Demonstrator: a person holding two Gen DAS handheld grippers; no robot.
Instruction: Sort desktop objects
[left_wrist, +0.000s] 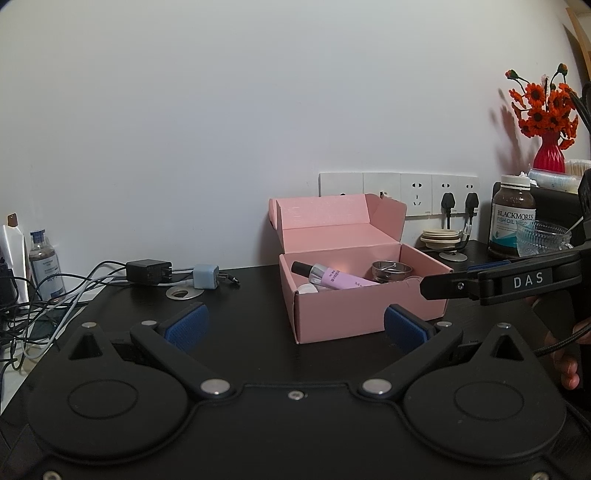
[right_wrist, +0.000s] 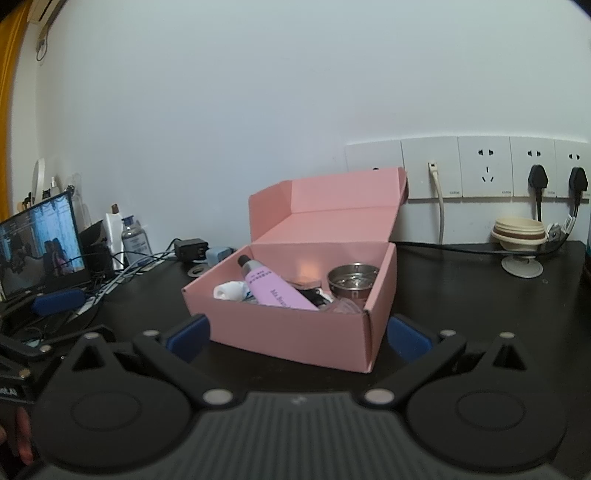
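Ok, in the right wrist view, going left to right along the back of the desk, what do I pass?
Small screen → clear bottle → black adapter → blue charger → open pink box → cream bowl stack.

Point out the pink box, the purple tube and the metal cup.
pink box (right_wrist: 295, 339), right wrist view, front wall.
purple tube (right_wrist: 275, 291), right wrist view, labelled body.
metal cup (right_wrist: 351, 282), right wrist view, rim.
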